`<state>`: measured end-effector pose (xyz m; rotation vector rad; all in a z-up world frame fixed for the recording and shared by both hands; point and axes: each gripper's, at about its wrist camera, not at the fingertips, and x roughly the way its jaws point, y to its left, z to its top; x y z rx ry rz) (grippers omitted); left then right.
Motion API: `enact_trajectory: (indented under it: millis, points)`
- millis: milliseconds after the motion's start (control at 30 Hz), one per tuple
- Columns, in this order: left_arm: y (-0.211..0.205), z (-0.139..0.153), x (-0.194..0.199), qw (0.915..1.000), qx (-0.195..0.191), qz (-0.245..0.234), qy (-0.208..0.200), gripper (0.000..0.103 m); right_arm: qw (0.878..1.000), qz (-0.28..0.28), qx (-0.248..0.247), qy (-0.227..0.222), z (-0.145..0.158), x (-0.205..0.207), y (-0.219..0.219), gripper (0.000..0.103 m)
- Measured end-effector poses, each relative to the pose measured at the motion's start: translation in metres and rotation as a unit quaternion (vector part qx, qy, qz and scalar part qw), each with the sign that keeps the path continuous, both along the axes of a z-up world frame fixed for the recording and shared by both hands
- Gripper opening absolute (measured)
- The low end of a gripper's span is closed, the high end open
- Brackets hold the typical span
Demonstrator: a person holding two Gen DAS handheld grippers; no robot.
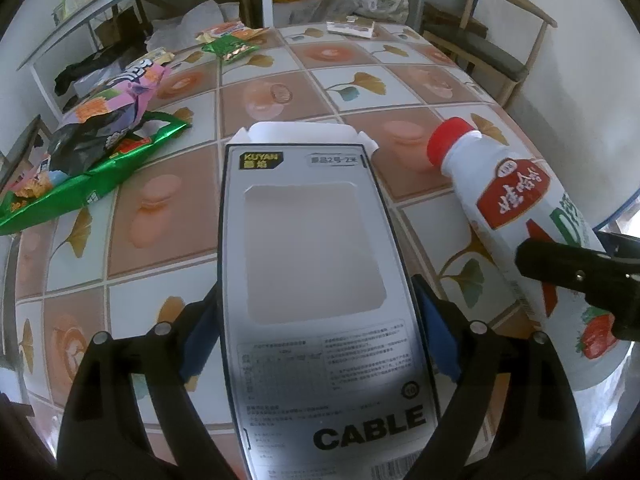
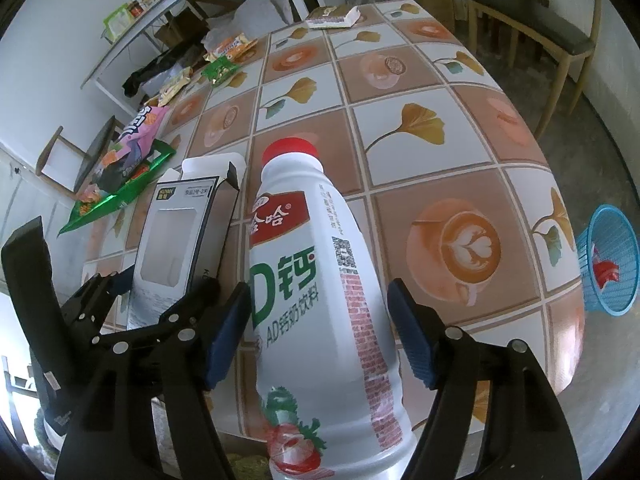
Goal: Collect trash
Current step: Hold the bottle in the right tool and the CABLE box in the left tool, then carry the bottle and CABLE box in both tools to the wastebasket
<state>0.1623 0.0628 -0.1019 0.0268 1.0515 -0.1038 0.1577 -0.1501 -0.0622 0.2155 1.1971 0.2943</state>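
Note:
My left gripper [image 1: 316, 320] is shut on a black-and-white cable box [image 1: 316, 264] with an open end flap, held above the tiled table [image 1: 168, 208]. The box also shows in the right wrist view [image 2: 172, 236]. My right gripper [image 2: 316, 340] is shut on a white AD-calcium milk bottle [image 2: 320, 304] with a red cap; the bottle shows at the right of the left wrist view [image 1: 520, 216]. Snack wrappers [image 1: 104, 148] lie at the table's left edge. More wrappers [image 1: 230, 40] lie at the far side.
A blue mesh basket [image 2: 610, 264] with a red scrap in it stands on the floor to the right of the table. A flat carton [image 2: 332, 16] lies at the table's far edge. A wooden chair [image 2: 532, 28] stands at the far right. A shelf [image 1: 100, 8] runs along the left wall.

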Motion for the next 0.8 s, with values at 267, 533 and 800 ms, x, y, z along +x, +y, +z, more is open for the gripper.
enact_trajectory:
  millis: [267, 533, 800]
  points:
    - [0.012, -0.001, 0.005, 0.9999, -0.004, 0.014, 0.004, 0.090, 1.000, 0.001, 0.005, 0.003, -0.001, 0.000, 0.000, 0.069]
    - [0.013, 0.000, 0.005, 0.9998, -0.011, 0.013, -0.004, 0.079, 1.000, 0.004, 0.003, -0.002, 0.000, -0.001, 0.001, 0.065]
    - [0.017, 0.003, 0.005, 0.9996, -0.022, 0.018, -0.005, 0.078, 1.000, 0.000, 0.006, -0.010, 0.003, -0.002, -0.001, 0.064]
